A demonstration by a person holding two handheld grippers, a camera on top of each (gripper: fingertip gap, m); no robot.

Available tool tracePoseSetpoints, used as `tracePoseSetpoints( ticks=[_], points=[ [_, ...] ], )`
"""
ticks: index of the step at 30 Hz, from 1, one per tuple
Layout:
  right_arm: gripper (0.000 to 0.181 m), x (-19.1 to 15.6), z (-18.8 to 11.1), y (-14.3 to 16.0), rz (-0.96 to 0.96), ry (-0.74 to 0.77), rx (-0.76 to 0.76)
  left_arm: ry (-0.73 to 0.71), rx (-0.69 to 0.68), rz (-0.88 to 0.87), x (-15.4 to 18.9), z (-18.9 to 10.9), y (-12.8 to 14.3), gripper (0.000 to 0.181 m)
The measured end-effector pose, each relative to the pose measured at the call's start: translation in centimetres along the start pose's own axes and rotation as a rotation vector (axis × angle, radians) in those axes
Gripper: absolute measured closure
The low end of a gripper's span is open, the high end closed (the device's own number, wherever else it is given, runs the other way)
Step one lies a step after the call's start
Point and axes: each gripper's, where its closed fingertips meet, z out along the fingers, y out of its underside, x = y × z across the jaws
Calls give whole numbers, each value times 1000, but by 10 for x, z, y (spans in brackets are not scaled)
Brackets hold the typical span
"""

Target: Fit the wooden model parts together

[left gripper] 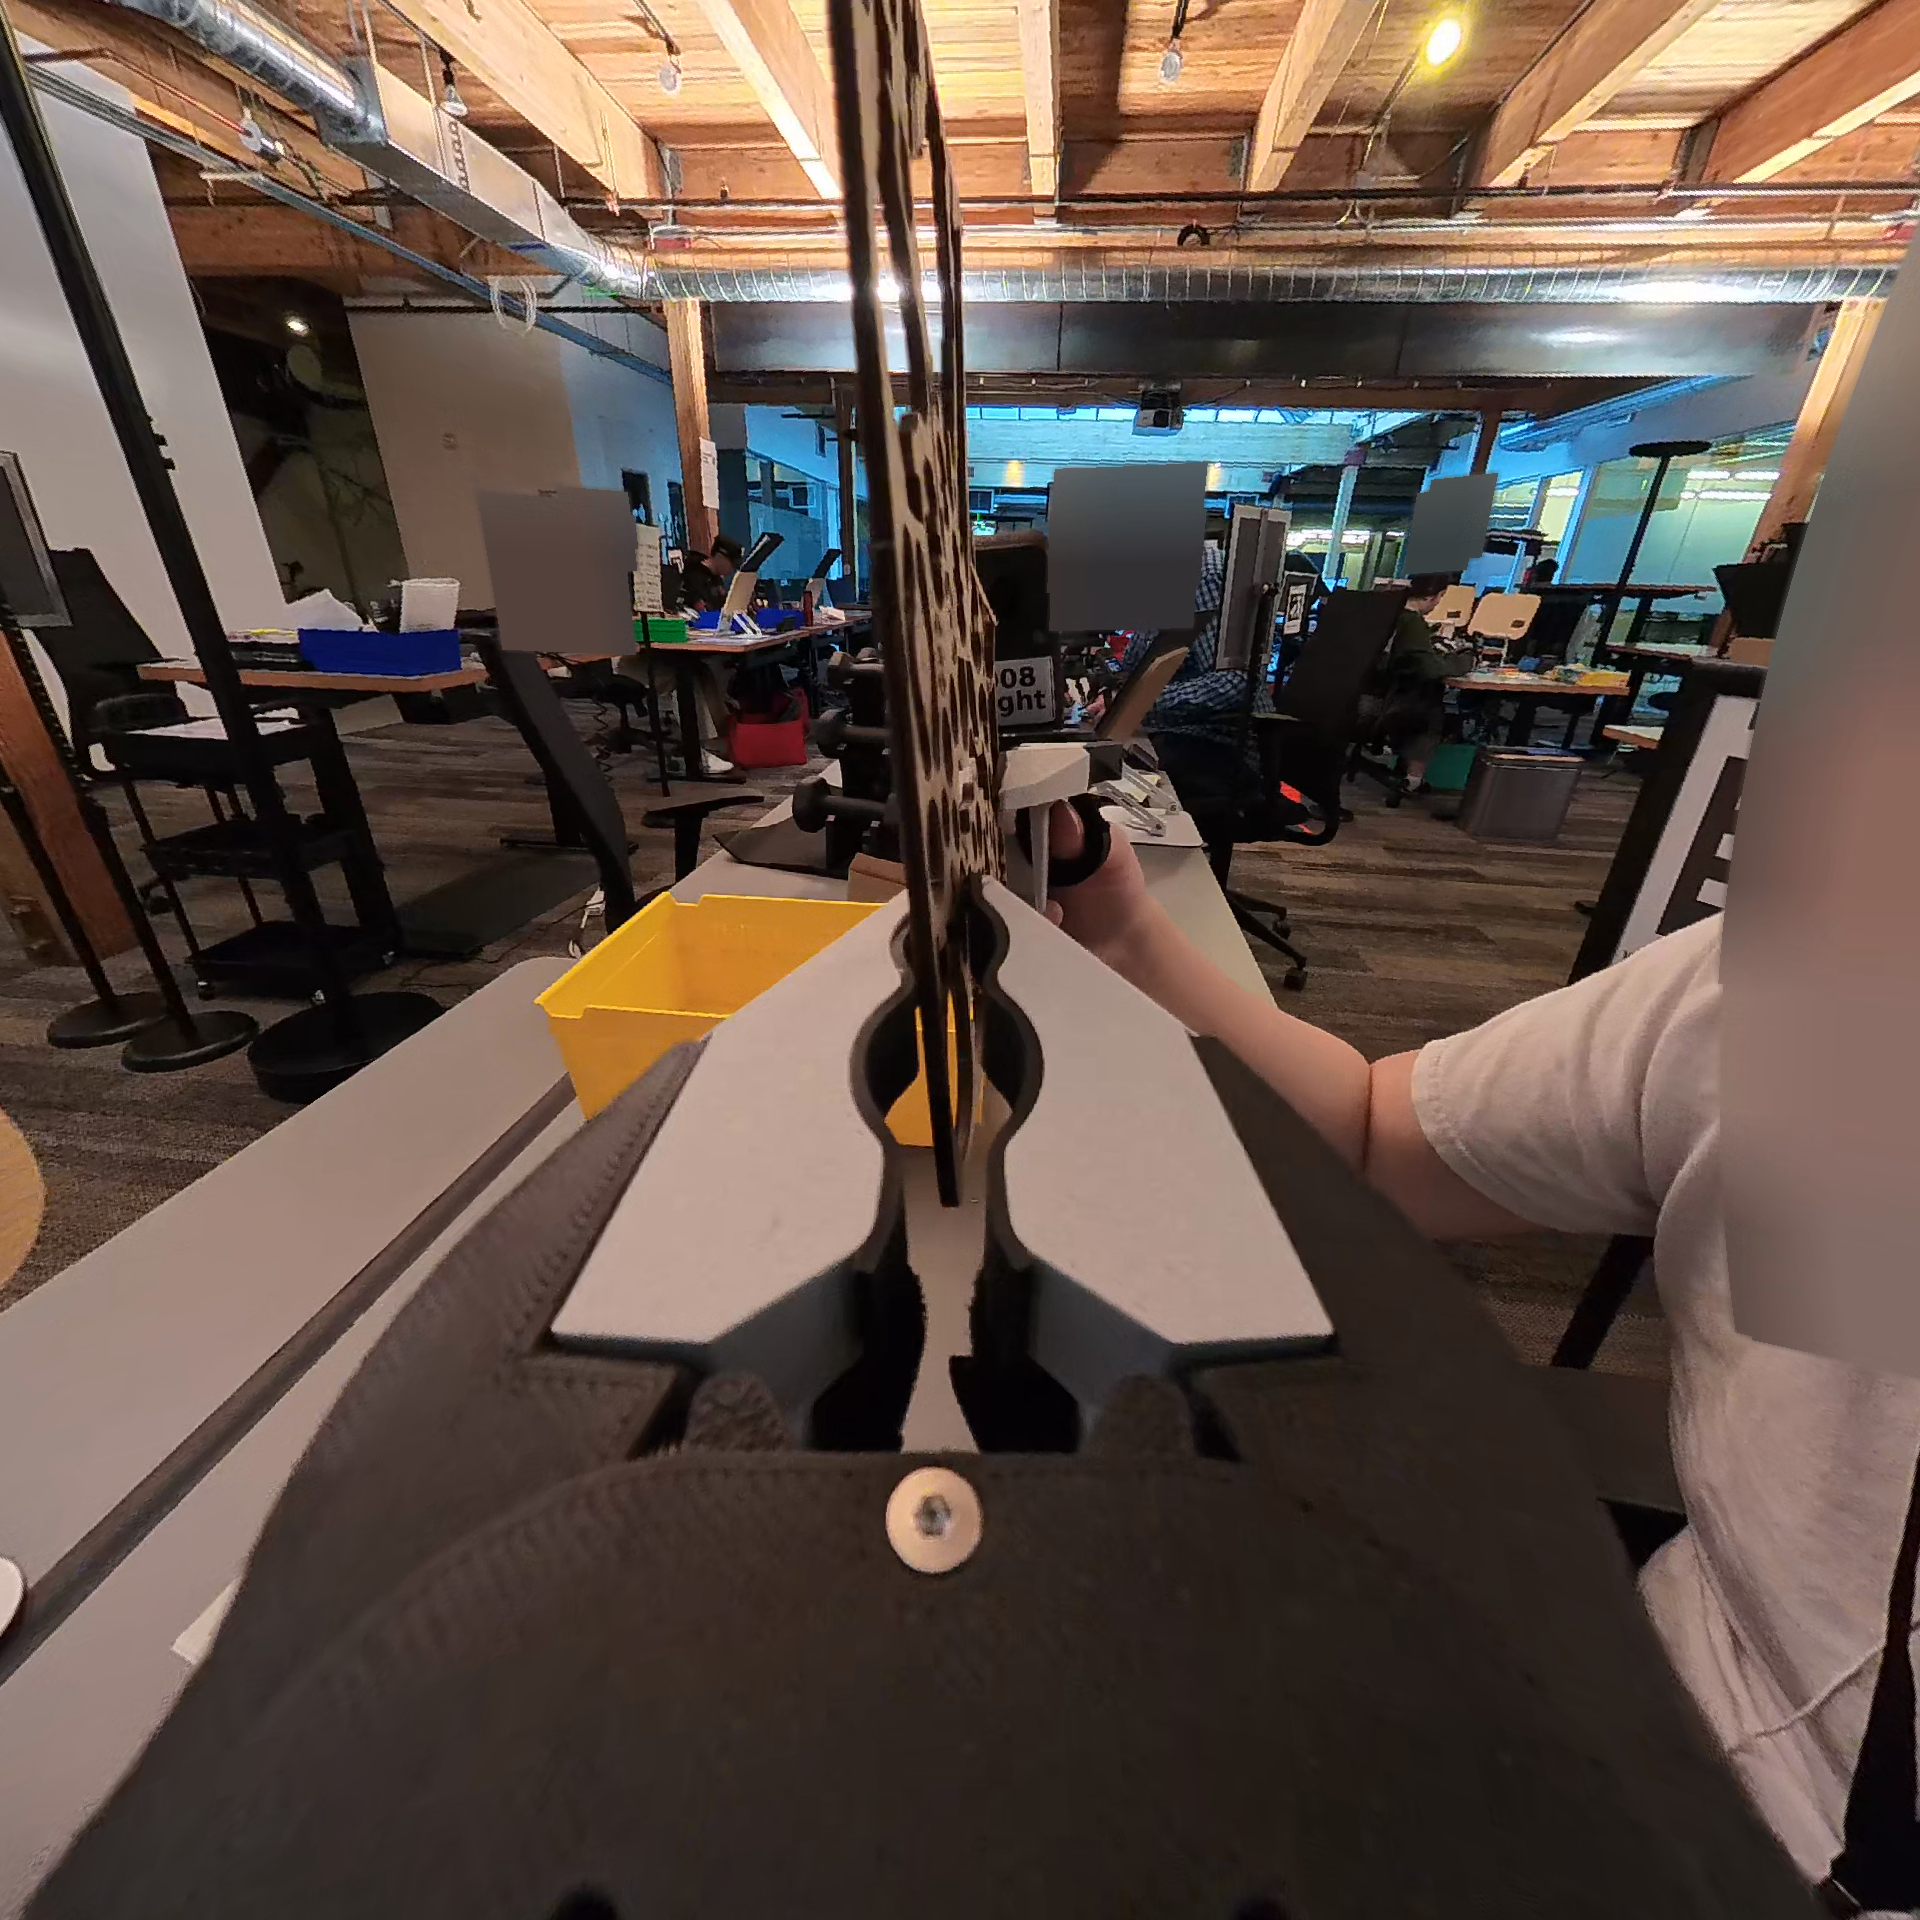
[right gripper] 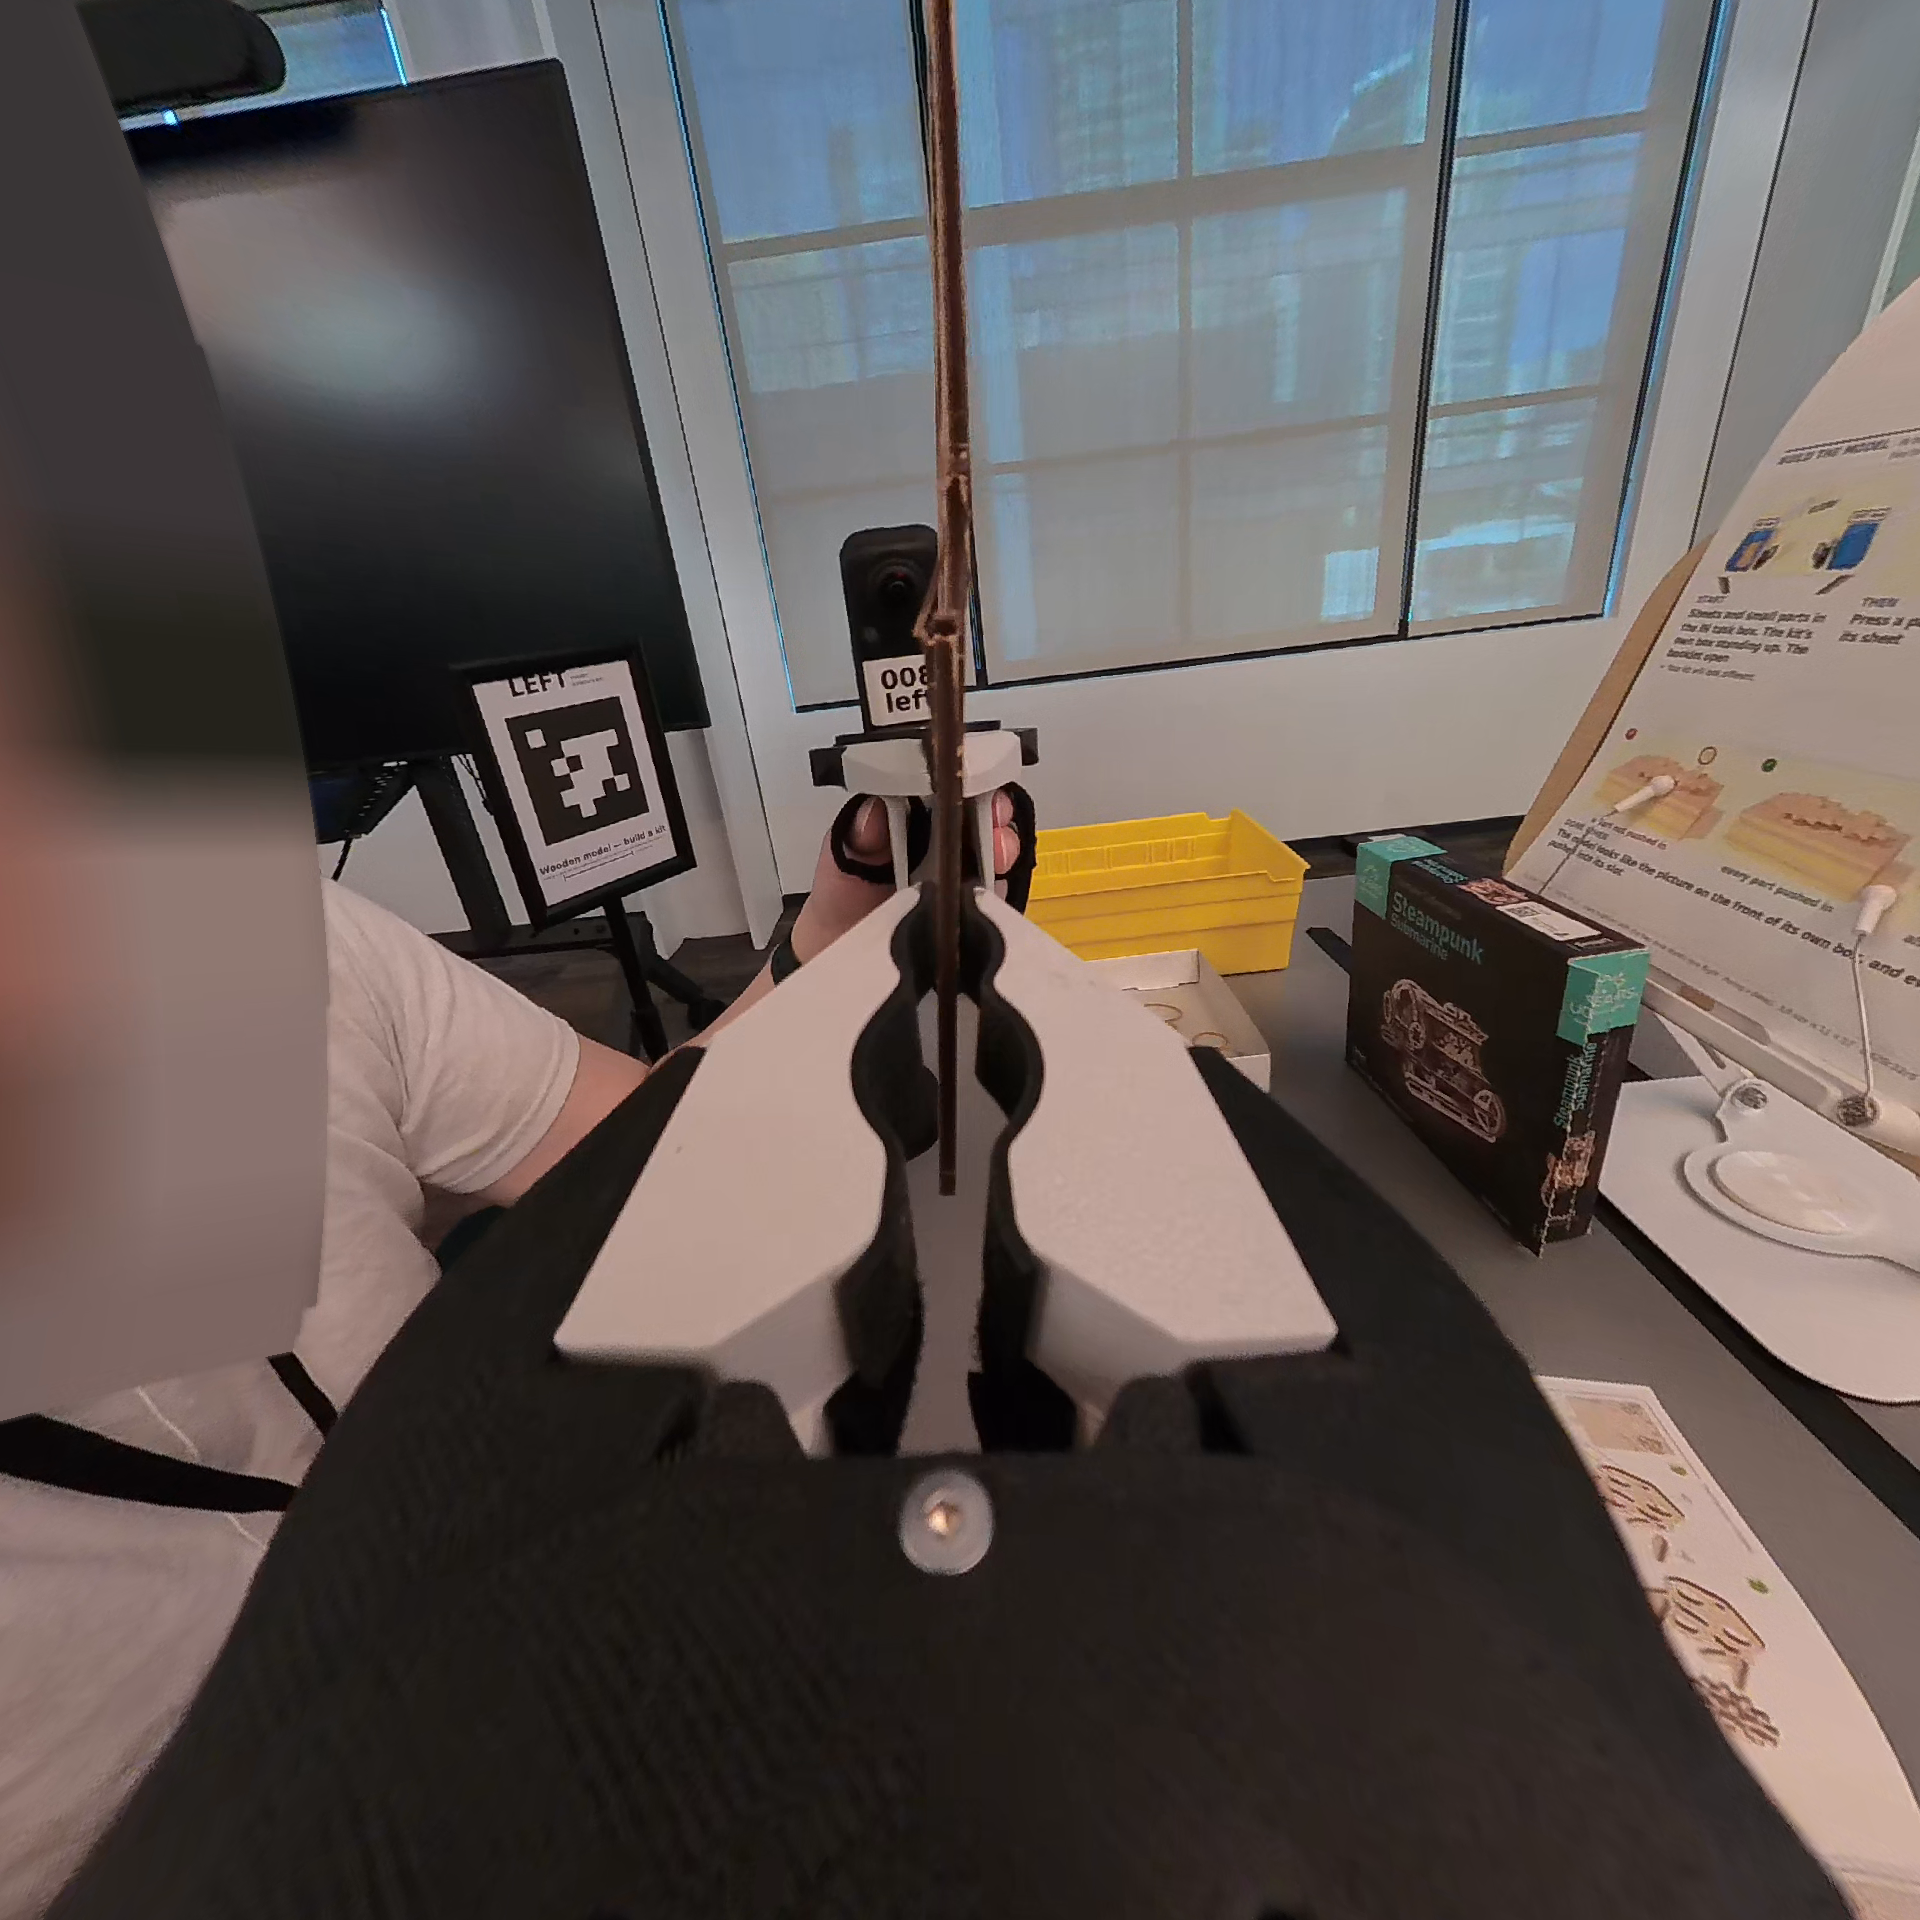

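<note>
- The left tongs point(left gripper: 951, 935) and right tongs point(right gripper: 948, 925) both clenched the thin laser-cut wooden sheet point(left gripper: 940, 644), edge-on.
- Gripping from opposite ends probably steadied it for freeing parts.

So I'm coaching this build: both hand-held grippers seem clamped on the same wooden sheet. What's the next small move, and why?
Probably lower the wooden sheet toward the table. The left hand-held gripper and right hand-held gripper both pinch it edge-on in mid-air, facing each other, so no part can be pressed out.
</note>
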Motion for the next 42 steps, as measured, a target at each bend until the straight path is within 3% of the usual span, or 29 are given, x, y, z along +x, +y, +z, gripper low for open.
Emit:
tracePoseSetpoints(
  ticks=[9, 42],
  points=[
    [180, -4, 9, 2, 27, 20, -15, 46, -4, -45, 2, -9, -2, 180],
    [179, -10, 8, 0, -35, -21, -3, 59, 8, 67, 11, -8, -5, 180]
  ],
)
